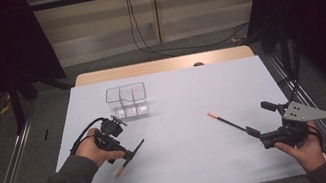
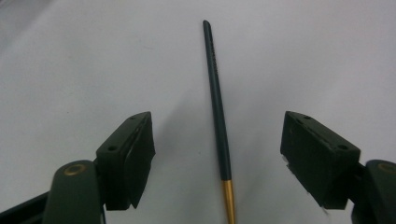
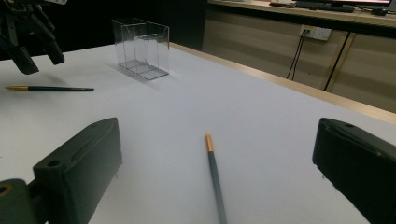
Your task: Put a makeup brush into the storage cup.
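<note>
A dark stick with a gold end [image 2: 219, 116] lies flat on the white table [image 1: 188, 158], between the jaws of my left gripper [image 2: 218, 120]. The jaws stand open, and neither pad touches the stick. In the high view this gripper [image 1: 124, 154] points down over that stick [image 1: 130, 155] at the front left. A second dark stick with a gold tip [image 1: 227, 122] lies at the right. My right gripper [image 1: 260, 119] is open at that stick's near end, and the stick [image 3: 215, 177] runs forward between the jaws untouched.
A clear plastic holder with compartments [image 1: 127, 100] stands upright at the back left of the table. The right gripper view shows the holder [image 3: 142, 46], the left gripper [image 3: 37, 60] and the other stick [image 3: 51, 88] beyond it. Cables hang along the back wall.
</note>
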{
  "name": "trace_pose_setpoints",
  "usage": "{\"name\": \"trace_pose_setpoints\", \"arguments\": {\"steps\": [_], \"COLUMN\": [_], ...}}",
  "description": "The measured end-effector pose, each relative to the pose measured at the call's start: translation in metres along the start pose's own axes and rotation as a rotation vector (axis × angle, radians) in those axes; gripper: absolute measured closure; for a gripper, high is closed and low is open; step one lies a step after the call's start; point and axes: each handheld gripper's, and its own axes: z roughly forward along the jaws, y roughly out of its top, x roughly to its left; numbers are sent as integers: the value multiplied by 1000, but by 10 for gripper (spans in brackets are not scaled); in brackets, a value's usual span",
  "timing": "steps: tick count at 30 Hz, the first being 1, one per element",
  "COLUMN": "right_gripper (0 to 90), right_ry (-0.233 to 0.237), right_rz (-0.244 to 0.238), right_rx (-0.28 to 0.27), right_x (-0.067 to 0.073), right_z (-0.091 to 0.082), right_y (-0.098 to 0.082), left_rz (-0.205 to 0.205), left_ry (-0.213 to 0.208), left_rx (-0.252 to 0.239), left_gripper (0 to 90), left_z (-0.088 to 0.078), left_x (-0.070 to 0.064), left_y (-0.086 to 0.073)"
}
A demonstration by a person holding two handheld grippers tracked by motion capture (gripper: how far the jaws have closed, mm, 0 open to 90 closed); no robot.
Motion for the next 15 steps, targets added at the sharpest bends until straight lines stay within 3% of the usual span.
{"name": "trace_pose_setpoints", "arguments": {"steps": [15], "right_gripper": [8], "right_ry": [-9], "right_rz": [-1], "right_rx": [-1], "right_x": [-1], "right_z": [0], "right_y": [0], "left_rz": [-9], "left_ry": [-39], "left_rx": [61], "left_gripper": [452], "left_z": [6], "left_x": [-2], "left_y": [-4]}}
